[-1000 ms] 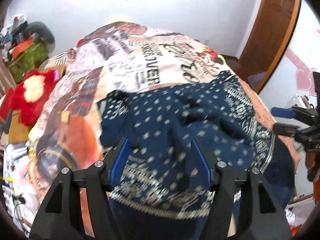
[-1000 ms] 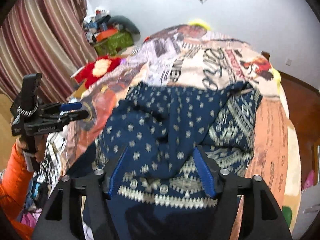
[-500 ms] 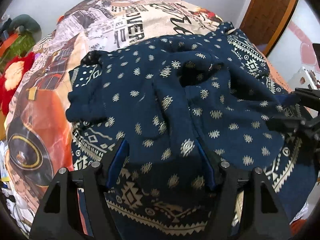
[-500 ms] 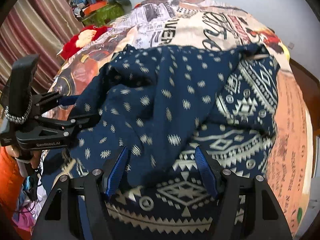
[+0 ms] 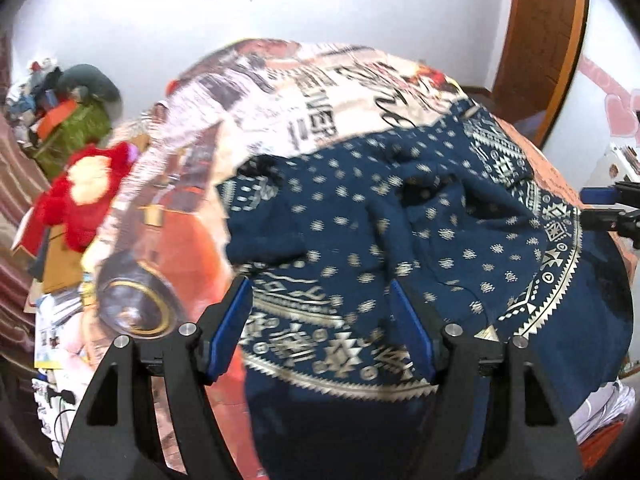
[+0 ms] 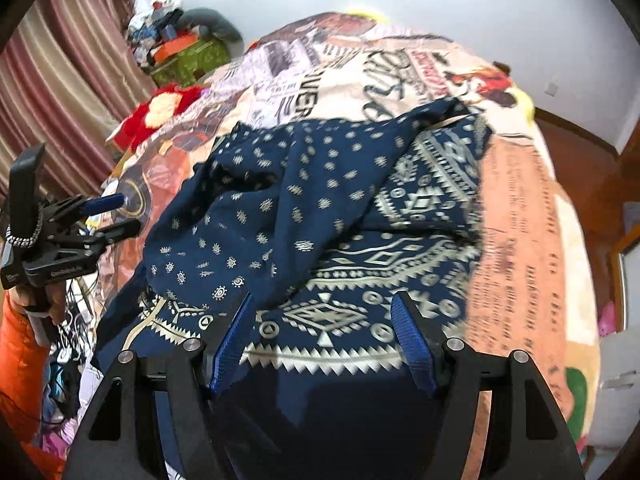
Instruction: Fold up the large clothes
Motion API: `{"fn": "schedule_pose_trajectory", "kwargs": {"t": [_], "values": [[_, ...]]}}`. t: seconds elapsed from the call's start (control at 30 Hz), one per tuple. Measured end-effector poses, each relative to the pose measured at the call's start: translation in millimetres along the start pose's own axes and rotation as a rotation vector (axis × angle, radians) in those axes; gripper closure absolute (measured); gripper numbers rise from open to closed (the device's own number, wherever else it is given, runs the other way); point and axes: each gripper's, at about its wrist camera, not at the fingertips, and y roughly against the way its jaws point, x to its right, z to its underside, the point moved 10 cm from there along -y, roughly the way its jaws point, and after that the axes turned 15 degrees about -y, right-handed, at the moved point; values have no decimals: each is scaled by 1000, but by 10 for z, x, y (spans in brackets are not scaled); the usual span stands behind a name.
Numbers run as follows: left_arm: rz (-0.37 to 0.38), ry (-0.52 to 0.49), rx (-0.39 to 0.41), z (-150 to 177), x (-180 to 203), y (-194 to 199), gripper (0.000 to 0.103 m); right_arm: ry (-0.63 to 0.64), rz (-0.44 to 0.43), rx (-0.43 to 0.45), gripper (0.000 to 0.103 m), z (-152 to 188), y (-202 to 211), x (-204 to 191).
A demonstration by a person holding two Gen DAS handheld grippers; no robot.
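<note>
A large navy garment [image 5: 400,232] with cream dots and geometric borders lies crumpled on the bed, its dotted part heaped over the bordered part [image 6: 320,208]. My left gripper [image 5: 320,284] hovers over the garment's near left edge; its jaws are opening and nothing is pinched between them. My right gripper [image 6: 323,296] hangs open over the near bordered hem, also holding nothing. Each gripper shows in the other's view: the left gripper [image 6: 92,216] at the left side, the right gripper [image 5: 604,204] at the right side.
A printed bedcover [image 5: 320,92] covers the bed under the garment. A red plush toy [image 5: 84,196] and a green box with clutter [image 5: 72,128] sit at the far left. Striped curtains [image 6: 60,80] hang left; a wooden door [image 5: 540,40] stands right. An orange sleeve [image 6: 16,360] holds the left gripper.
Both grippers dipped close over the garment half a second ago and have since drawn back and tilted up. The left jaws stand a little wider. The garment lies much as before.
</note>
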Motion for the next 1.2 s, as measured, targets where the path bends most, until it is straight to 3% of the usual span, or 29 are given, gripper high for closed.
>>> {"fn": "schedule_pose_trajectory", "kwargs": {"t": [0.13,0.3,0.5,0.63,0.8,0.87,0.97,1.0,1.07,1.13,1.2], "values": [[-13,82,6,203,-245,119,21,-56,7,52,35,1,249,156],[53,227,-115,817,-380,-77,21,-115,24,62,34,173,374,359],[156,389,-225,1485,-243,-294,21,-188,41,25,34,532,365,578],[225,500,-271,1841,-115,-381,21,-200,24,48,34,635,436,582],[347,644,-299,2079,78,-498,21,-200,-5,57,34,723,451,517],[357,671,-283,2080,99,-494,21,-197,-15,61,34,743,448,483],[435,662,-253,1962,203,-437,37,-192,-49,65,39,748,428,393],[452,649,-246,1904,230,-404,47,-190,-45,67,43,745,412,380],[455,607,-238,1802,271,-358,59,-172,-25,77,51,737,381,364],[449,562,-217,1664,302,-300,79,-152,-5,89,71,718,363,364],[438,532,-186,1510,310,-234,85,-162,-25,89,82,694,358,363]]}}
